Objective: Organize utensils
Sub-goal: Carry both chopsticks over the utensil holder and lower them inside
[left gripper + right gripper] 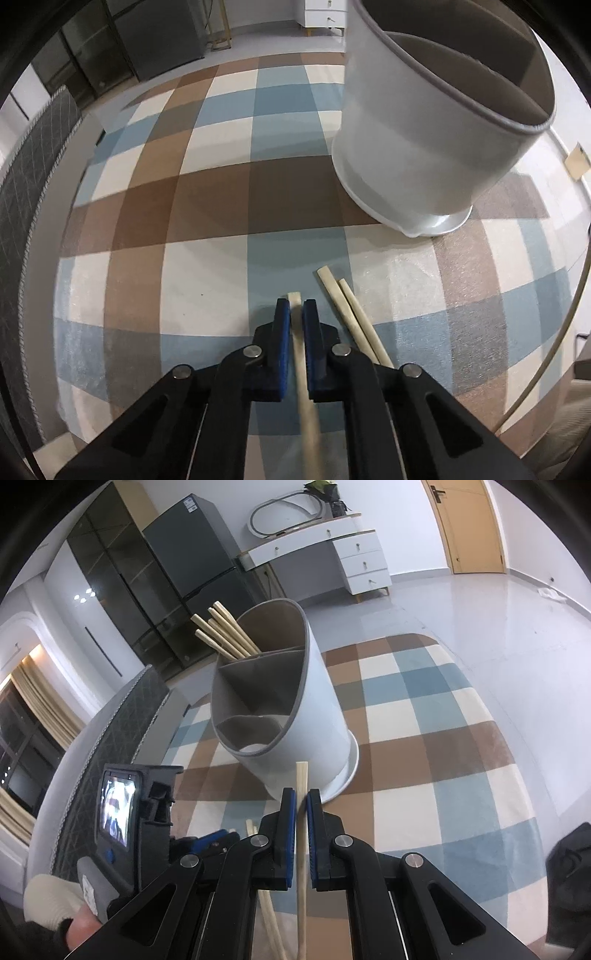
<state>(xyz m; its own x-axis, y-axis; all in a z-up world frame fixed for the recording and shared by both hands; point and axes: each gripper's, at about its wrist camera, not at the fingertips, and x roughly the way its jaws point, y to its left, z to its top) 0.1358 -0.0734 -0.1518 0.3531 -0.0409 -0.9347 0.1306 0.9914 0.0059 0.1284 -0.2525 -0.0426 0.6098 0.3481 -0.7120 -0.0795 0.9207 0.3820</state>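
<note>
A checked cloth [207,206] of brown, pale blue, cream and grey squares covers the counter. The round plastic utensil holder [317,716] is white outside, with a grey rim and taupe dividers. The wooden chopsticks [225,635] are pale tan. Both black tongs [294,314] [301,805] carry blue pads.

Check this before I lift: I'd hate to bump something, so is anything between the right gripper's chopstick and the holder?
Nothing visible. The right gripper is shut on one chopstick, and the white holder stands just beyond it on the checked cloth, with no object between them.
</note>
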